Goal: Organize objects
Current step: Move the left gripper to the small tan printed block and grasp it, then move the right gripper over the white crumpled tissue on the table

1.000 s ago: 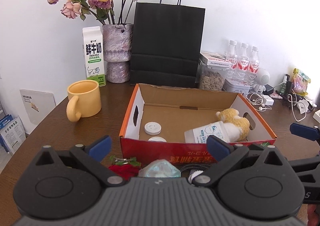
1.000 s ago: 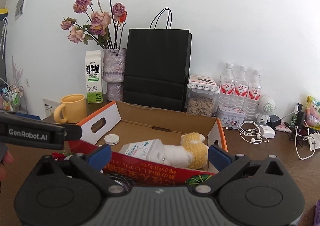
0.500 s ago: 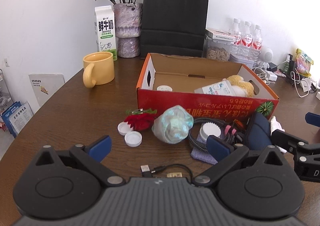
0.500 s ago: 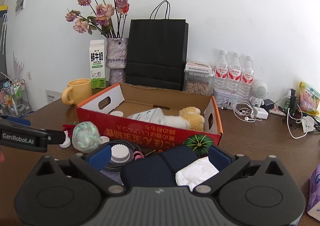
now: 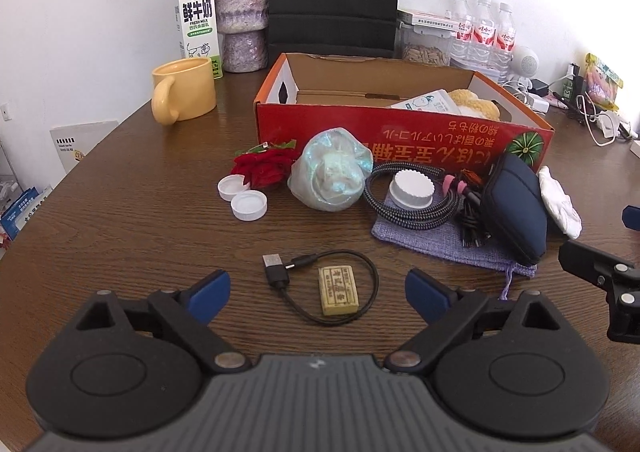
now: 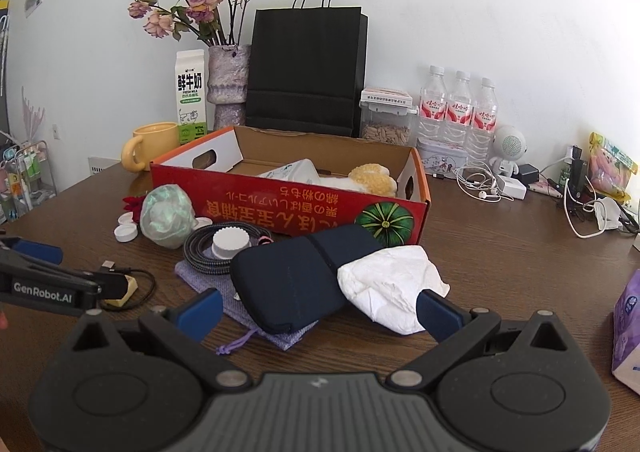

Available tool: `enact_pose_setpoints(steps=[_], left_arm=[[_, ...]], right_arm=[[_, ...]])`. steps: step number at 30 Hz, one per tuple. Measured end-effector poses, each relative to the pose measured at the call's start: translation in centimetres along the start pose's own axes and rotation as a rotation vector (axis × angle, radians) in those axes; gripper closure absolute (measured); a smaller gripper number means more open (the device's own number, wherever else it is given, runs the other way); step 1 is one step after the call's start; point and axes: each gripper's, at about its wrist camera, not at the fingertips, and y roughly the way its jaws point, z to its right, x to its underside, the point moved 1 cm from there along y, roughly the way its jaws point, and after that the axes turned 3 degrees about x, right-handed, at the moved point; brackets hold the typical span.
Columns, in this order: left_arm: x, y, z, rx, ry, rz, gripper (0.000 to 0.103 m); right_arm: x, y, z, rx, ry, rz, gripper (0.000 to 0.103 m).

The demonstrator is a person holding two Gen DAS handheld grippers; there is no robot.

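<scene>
Several loose items lie on the brown desk (image 5: 120, 212) in front of a red cardboard box (image 5: 400, 132). Nearest the left gripper (image 5: 316, 288) is a small tan block (image 5: 338, 290) ringed by a short black USB cable (image 5: 280, 272); the jaws are spread wide but closing, with block and cable ahead of them and untouched. Further back sit two white caps (image 5: 242, 198), a red fabric flower (image 5: 266, 168), a crumpled pale-green bag (image 5: 330, 180), and a braided cable coil (image 5: 412, 208) with a white lid (image 5: 412, 190) on it, resting on a purple drawstring pouch (image 5: 432, 244). The right gripper (image 6: 320, 312) has its jaws spread, with a navy zip case (image 6: 296, 280) and white crumpled cloth, possibly tissue (image 6: 392, 284), between and beyond them; contact is unclear. Inside the box lie a white packet (image 6: 296, 172) and a yellow plush toy (image 6: 372, 178). Behind stand a yellow mug (image 5: 186, 92), milk carton (image 5: 198, 20), vase of dried roses (image 6: 228, 80), black paper bag (image 6: 308, 68) and three water bottles (image 6: 456, 112).
</scene>
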Motion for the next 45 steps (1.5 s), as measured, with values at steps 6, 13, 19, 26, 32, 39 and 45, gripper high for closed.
enact_pose_setpoints(steps=[6,13,19,26,32,39,45], left_arm=[[0.2,0.6,0.5,0.016,0.005,-0.011,0.024],[0.3,1.7,0.9,0.031,0.013,-0.040,0.046],[0.1,2.4,1.2,0.032,0.013,-0.049,0.064],[-0.5,3.2,1.6,0.014,0.020,-0.044,0.076],[-0.9,3.8,1.8,0.003,0.032,-0.043,0.075],[-1.1,4.0,2.2,-0.007,0.039,-0.047,0.075],[-1.1,4.0,2.3,-0.009,0.044,-0.043,0.075]], right_arm=[[0.6,0.6,0.7,0.009,0.007,-0.016,0.000],[0.8,1.6,2.1,0.025,0.017,-0.022,0.000],[0.9,3.0,3.8,0.053,0.022,-0.037,0.000],[0.5,5.2,5.5,0.062,0.001,-0.056,0.000],[-0.2,7.4,6.6,-0.004,-0.043,-0.074,0.000],[-1.2,9.4,8.5,-0.151,-0.048,-0.093,0.000],[-0.8,10.5,9.4,-0.222,0.019,-0.089,0.003]])
